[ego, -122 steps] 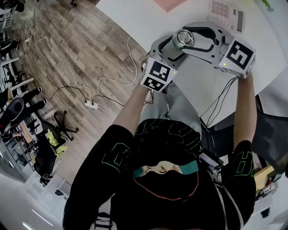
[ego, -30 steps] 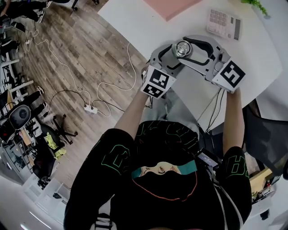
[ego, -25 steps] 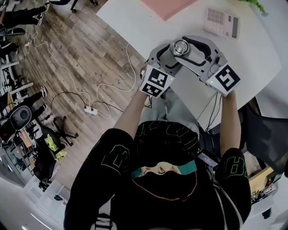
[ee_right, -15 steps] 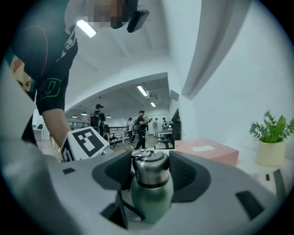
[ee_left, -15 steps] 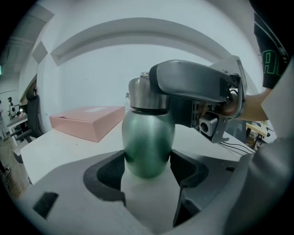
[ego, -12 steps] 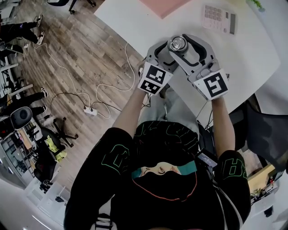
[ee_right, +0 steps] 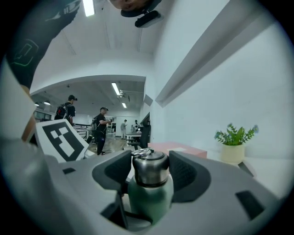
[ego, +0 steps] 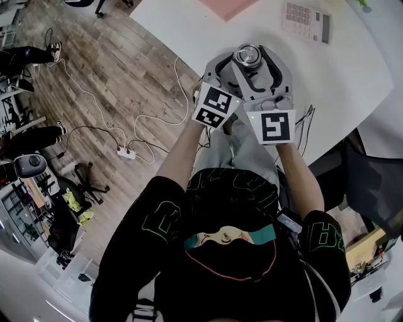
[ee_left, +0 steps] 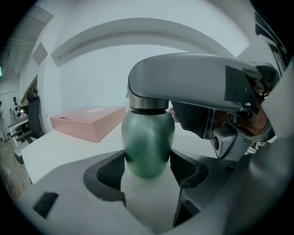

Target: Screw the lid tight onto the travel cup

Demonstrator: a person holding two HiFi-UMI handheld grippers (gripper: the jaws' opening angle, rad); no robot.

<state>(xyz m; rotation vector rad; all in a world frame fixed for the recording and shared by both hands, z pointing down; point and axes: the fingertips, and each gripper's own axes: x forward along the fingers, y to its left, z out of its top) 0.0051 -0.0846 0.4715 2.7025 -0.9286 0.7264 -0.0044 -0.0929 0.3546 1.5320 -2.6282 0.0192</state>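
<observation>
A green travel cup (ee_left: pixel 148 142) with a steel lid (ego: pixel 247 55) stands upright over the white table (ego: pixel 340 75). My left gripper (ee_left: pixel 148 167) is shut on the cup's green body, one dark pad (ee_left: pixel 110 172) on each side. My right gripper (ee_right: pixel 150 167) is shut on the lid (ee_right: pixel 149 169), gripping it from both sides above the green body (ee_right: pixel 149 199). In the head view the right gripper (ego: pixel 258 63) reaches in from the near side, with the left gripper (ego: pixel 227 66) beside it on the left. The cup's base is hidden.
A pink box (ego: pixel 230 6) lies at the table's far side and a white calculator (ego: pixel 305 19) at the far right. A small potted plant (ee_right: pixel 234 142) stands by the wall. Cables (ego: pixel 305 126) hang off the near table edge. People stand in the room beyond.
My right gripper has swung round the lid, from the right side toward the near side, its marker cube now next to the left one. The left gripper and cup stayed put.
</observation>
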